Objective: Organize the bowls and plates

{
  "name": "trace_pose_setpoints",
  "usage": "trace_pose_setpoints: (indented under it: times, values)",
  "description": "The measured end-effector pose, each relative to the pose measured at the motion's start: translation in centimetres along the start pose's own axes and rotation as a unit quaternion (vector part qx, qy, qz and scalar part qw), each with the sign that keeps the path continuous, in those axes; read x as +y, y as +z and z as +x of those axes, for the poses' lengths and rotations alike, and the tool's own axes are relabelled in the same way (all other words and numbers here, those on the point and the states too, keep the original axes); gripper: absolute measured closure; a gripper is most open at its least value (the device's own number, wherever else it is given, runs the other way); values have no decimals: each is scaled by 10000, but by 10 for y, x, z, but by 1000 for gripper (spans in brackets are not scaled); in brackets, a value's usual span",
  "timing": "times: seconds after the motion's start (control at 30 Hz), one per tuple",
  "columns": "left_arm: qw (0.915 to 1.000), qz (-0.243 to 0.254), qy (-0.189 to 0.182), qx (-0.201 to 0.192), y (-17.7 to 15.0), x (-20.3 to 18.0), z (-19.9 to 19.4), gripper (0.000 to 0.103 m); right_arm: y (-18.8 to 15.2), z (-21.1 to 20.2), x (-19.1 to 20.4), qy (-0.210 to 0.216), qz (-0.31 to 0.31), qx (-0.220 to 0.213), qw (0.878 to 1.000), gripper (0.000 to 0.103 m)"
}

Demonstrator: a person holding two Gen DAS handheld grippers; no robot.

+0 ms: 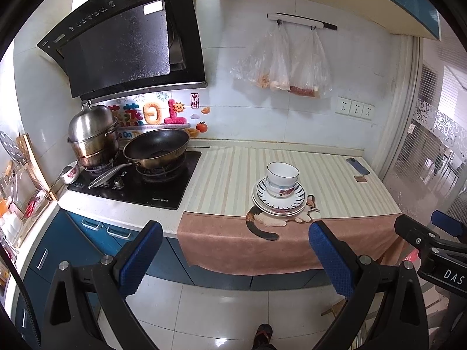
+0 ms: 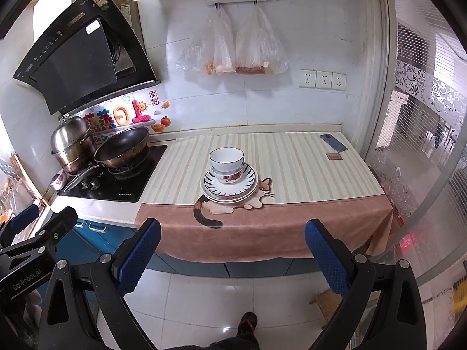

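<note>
Already the bowls (image 2: 227, 164) sit nested on the stacked plates (image 2: 229, 188) near the counter's front edge; left gripper (image 1: 235, 258) and right gripper (image 2: 232, 255) hang wide apart, empty. Probably finished; otherwise lift gently by the rim.

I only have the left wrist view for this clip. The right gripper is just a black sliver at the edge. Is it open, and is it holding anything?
Observer: Open. The right gripper has its blue pads spread wide with nothing between them.
Operator: What is it aimed at?
Observer: The nested bowls on the stacked plates sit roughly centred between its fingers.
Operator: Any marking on the left gripper?
Observer: Yes, the left gripper reads GenRobot.AI on its side.
</note>
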State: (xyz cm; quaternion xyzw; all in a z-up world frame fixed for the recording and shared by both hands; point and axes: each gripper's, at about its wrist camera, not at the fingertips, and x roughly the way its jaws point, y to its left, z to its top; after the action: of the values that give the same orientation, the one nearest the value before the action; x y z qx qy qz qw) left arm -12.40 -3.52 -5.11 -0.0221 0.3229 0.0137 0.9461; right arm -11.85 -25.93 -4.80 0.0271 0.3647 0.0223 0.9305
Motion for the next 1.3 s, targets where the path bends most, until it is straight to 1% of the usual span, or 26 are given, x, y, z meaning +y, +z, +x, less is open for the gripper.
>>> trace_pose_setpoints:
  times: [0.6, 1.3]
  values:
    - [10000, -36, 8, -27, 1, 1, -6, 0, -2, -2, 6, 16, -44, 5, 10000, 2]
    - [10000, -48, 25, -55, -1, -5, -11, 0, -4, -12, 3, -14, -9, -103, 9999, 2]
